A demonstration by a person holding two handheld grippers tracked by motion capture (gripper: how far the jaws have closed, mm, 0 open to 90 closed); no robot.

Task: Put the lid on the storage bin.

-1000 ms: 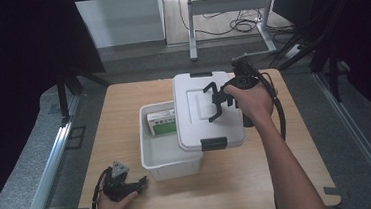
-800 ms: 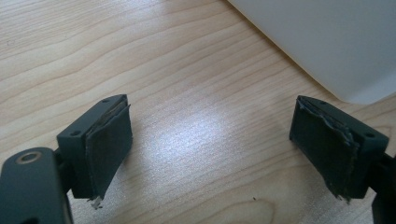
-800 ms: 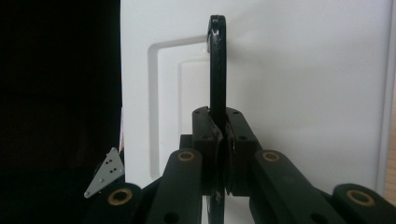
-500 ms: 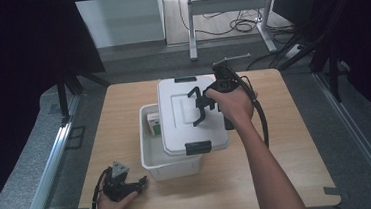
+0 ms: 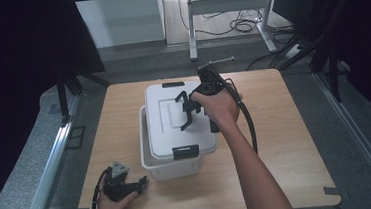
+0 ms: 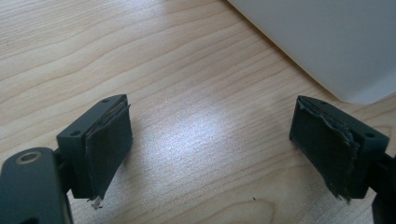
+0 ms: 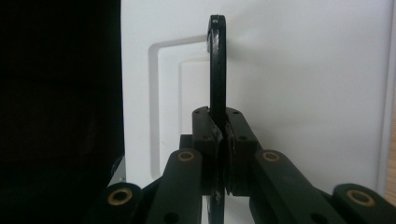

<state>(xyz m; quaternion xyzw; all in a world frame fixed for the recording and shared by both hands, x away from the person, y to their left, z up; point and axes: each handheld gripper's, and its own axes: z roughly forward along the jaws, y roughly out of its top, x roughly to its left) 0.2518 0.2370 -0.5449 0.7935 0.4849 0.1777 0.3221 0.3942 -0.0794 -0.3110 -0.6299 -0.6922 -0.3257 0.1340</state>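
The table [image 5: 286, 141] carried a white box [image 5: 171, 168] with its lid [image 5: 167, 123] over it. The right forearm reached across, its gripper [image 5: 186, 112] clamped on the lid's black handle [image 7: 216, 70]. The left gripper [image 5: 129, 184] rested near the table's front edge, jaws apart.

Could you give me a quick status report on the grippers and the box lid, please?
Right gripper shut on the lid's black handle. Left gripper open, resting on the table. White lid over the box, slightly off square. Nothing in the way.

no legible txt, labels or nos. on anything here.
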